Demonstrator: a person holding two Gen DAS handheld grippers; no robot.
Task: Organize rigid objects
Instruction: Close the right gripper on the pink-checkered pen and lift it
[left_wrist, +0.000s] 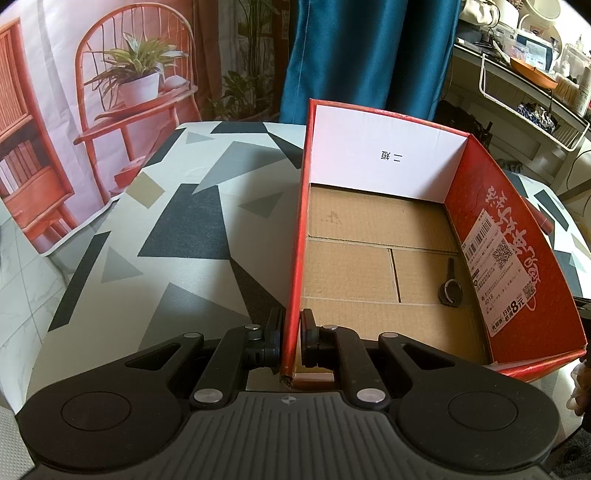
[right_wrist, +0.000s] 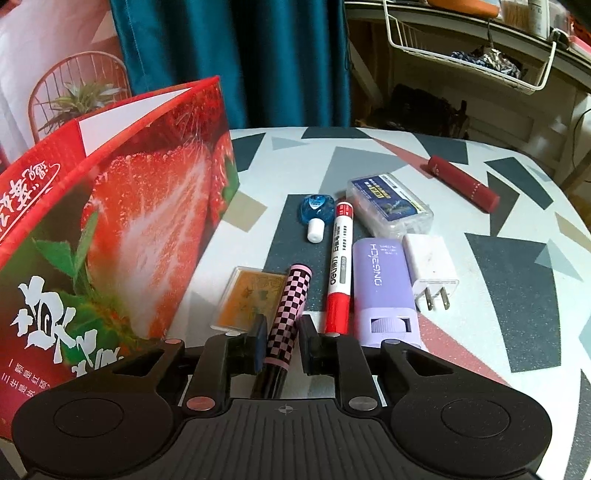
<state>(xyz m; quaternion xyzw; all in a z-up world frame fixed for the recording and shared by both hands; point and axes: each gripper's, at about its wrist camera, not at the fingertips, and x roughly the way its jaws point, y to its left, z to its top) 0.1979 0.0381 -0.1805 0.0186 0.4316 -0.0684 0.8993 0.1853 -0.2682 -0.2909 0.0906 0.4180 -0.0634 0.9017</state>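
The checkered pen (right_wrist: 290, 306) lies on the surface (right_wrist: 517, 295) between the open fingers of the right hand-held gripper (right_wrist: 282, 341), not yet clamped. Beside it wait a card case (right_wrist: 247, 299), red marker (right_wrist: 340, 266), purple case (right_wrist: 384, 284), charger plug (right_wrist: 432, 269), correction tape (right_wrist: 314, 212), clear box (right_wrist: 391, 205) and maroon tube (right_wrist: 461, 182). The left hand-held gripper (left_wrist: 291, 341) pinches the box (left_wrist: 517, 236) wall; inside lies only a small dark ring piece (left_wrist: 450, 284). By my reckoning, sorting has barely begun.

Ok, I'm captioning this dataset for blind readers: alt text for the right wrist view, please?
The right hand-held gripper straddles a pink-and-black checkered tube on a geometric-patterned table, its fingers not visibly closed on it. Beyond lie a red marker, purple case and white charger plug, with a strawberry-printed box at left.
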